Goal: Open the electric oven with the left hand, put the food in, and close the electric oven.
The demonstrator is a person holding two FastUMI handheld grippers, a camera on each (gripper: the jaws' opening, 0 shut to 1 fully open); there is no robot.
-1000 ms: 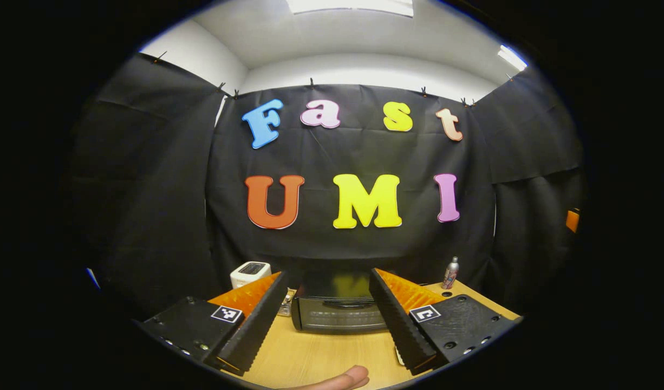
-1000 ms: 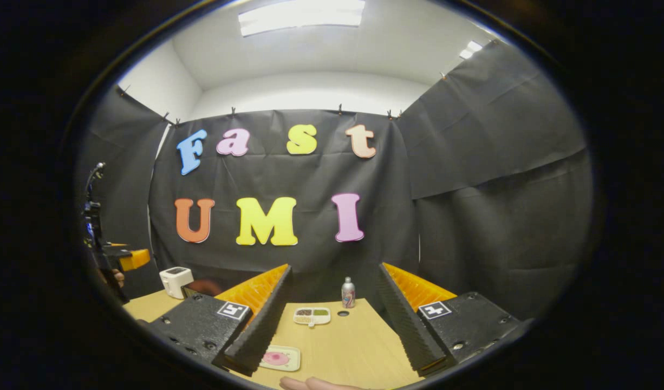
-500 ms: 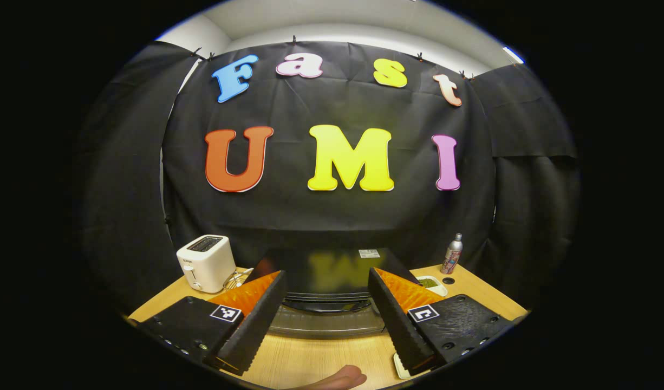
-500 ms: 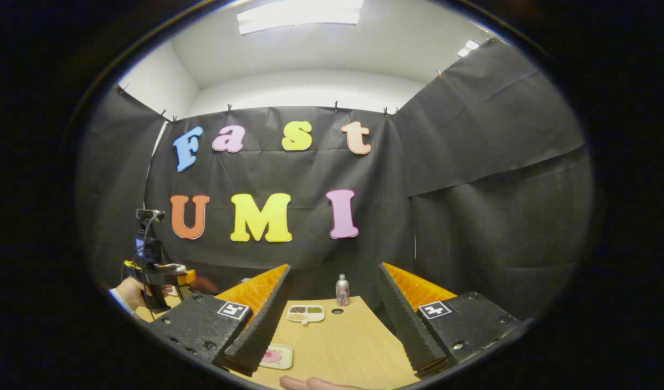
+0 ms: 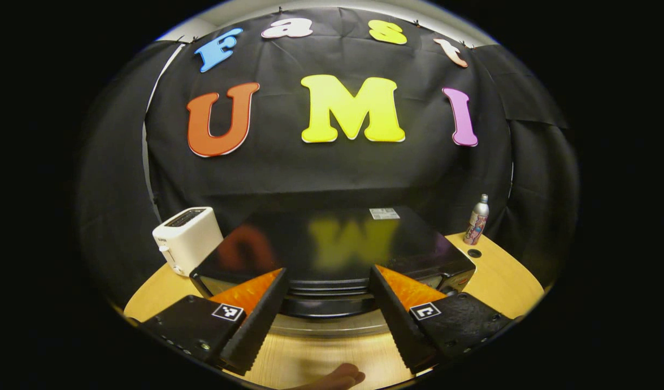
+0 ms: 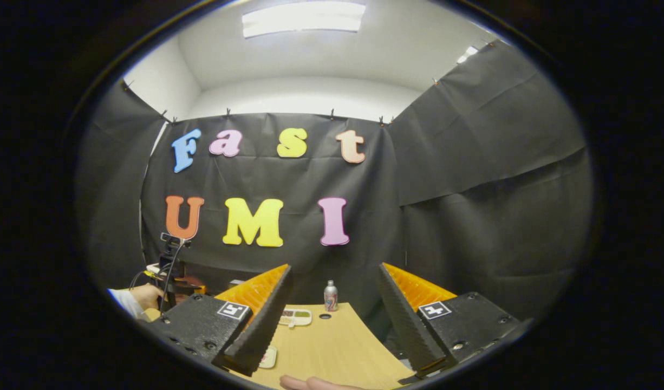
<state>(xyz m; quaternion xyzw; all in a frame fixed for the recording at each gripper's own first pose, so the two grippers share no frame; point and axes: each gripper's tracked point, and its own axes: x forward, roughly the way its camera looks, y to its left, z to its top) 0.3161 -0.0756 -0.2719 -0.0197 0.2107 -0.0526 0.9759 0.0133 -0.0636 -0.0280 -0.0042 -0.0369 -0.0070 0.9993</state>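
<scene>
Black and glossy, the electric oven [image 5: 332, 254] sits low in the centre of the left gripper view, and your left gripper [image 5: 327, 319] hangs just in front of it with its jaws spread wide and nothing between them. Its fingers frame the oven's curved front edge and the handle bar at the bottom centre of the frame, and you look down on the oven's top. As far as I can judge, the door is not yet opened and no grasp on the handle has been made, so all three steps are left: opening, loading the food, closing. Your thumb [image 5: 340, 376] shows at the very bottom edge of that view, on the wooden table [image 5: 505, 281]. Outward from the oven, a white toaster [image 5: 187, 238] stands at the left middle of the frame and a small spray bottle [image 5: 477, 219] at the right middle. In the right gripper view, your right gripper [image 6: 332, 325] is also spread and empty, held level above the table and pointing at the booth wall. A food tray [image 6: 295, 317] lies between its fingers in the lower centre, well short of being picked up, with another small dish [image 6: 268, 357] peeking out beside the left finger. At the lower left of that view, your other hand [image 6: 147, 295] holds its gripper towards the oven side.
</scene>
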